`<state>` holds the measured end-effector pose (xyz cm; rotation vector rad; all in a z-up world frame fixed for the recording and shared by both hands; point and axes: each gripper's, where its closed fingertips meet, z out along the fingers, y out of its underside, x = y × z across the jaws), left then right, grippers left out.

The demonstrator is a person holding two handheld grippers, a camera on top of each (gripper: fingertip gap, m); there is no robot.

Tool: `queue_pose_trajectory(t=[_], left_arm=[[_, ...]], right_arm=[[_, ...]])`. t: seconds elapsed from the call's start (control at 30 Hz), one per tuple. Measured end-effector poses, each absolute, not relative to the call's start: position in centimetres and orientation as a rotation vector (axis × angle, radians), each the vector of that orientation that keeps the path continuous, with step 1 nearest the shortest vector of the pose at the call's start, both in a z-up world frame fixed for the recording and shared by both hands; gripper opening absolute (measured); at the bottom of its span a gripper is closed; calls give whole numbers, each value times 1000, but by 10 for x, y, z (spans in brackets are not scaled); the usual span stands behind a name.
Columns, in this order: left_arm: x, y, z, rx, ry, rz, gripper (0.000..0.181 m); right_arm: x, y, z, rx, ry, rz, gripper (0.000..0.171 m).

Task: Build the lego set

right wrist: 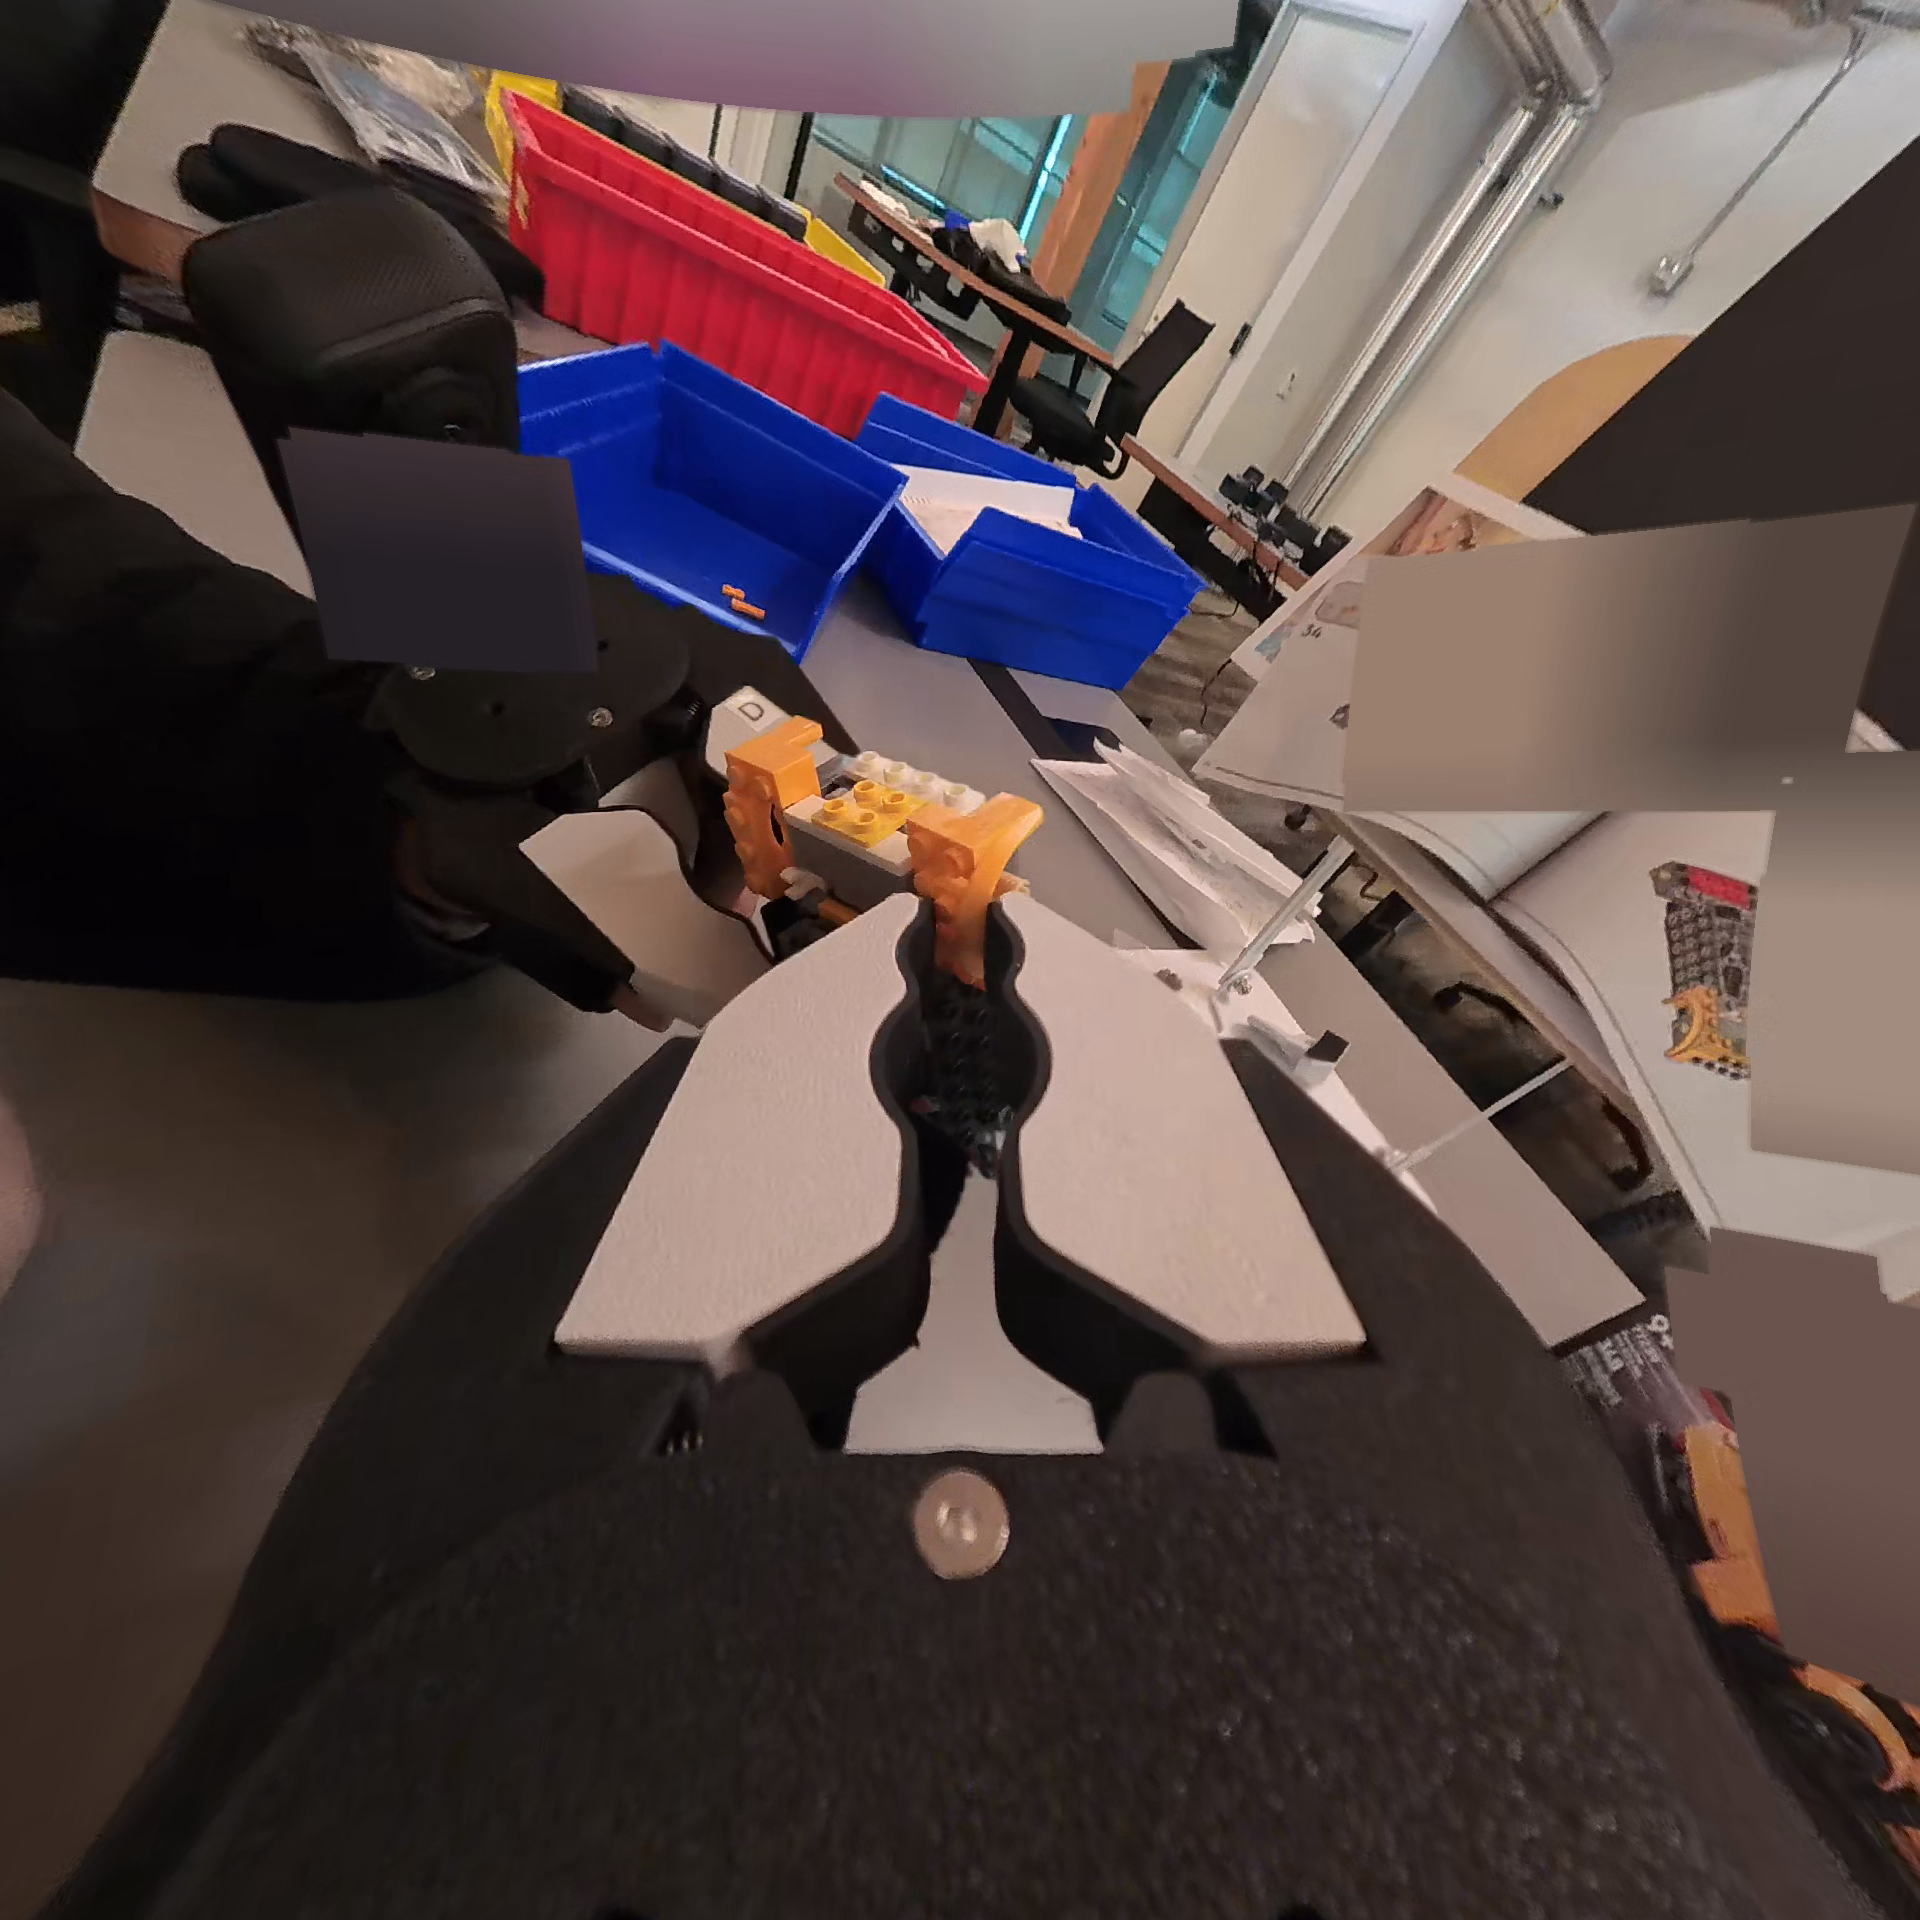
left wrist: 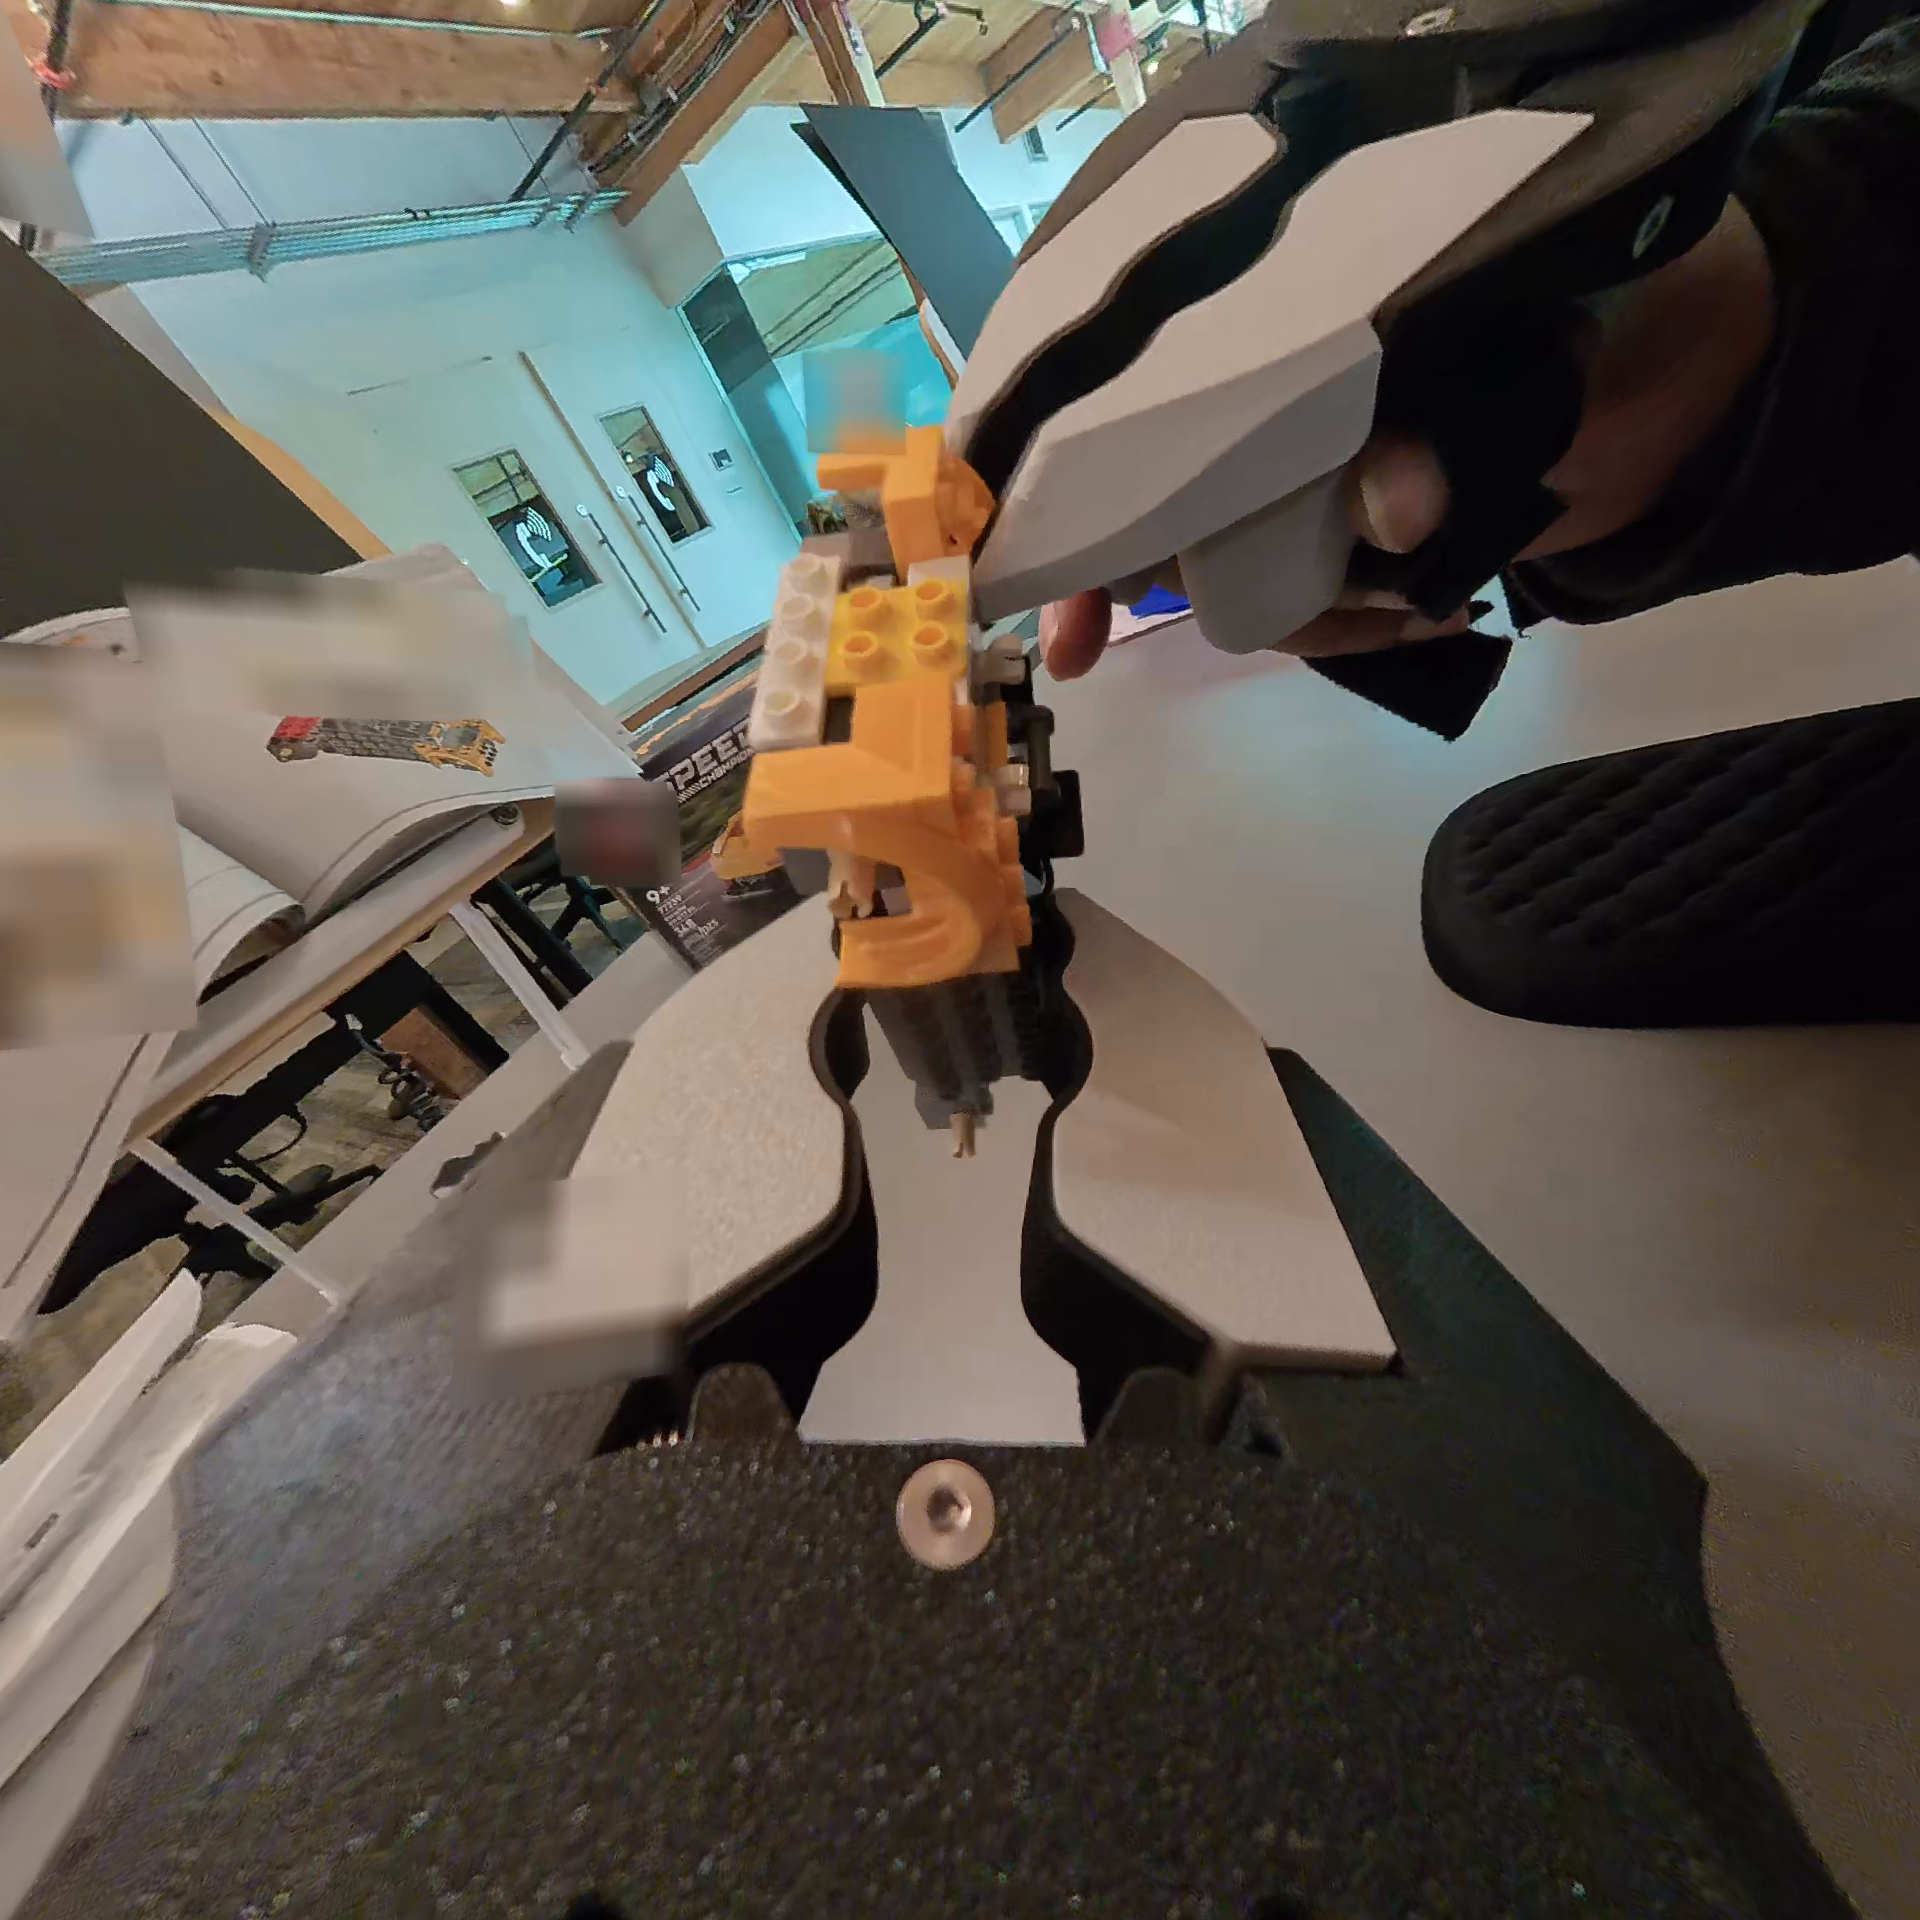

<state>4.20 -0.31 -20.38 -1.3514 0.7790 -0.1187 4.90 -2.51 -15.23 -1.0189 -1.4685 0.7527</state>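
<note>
orange, grey and black lego model (left wrist: 894,769) with yellow and white studded plates, left tongs (left wrist: 951,997) and right tongs (right wrist: 961,935) both clamped on it

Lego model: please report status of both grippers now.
Left gripper shut on lego model. Right gripper shut on its other end. Model lifted between them. Nothing in the way.

My left gripper (left wrist: 951,997) had its fingers closed on the lego model (left wrist: 894,748) at twelve o'clock. My right gripper (right wrist: 961,935) reached in from two o'clock, pinching the same model's orange end.
</note>
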Motion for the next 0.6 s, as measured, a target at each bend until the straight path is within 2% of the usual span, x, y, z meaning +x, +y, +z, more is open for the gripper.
queue_pose_trajectory(t=[0.2,0.33,0.6], left_arm=[[40,-7,-195,-1276,777,-95,30],[44,-10,-193,-1241,807,-76,29],[55,-13,-203,-1238,894,-78,30]], right_arm=[[49,-33,-144,-879,-1516,704,9],[51,-34,-145,-859,-1569,674,24],[62,-43,-147,-757,-1869,597,30]])
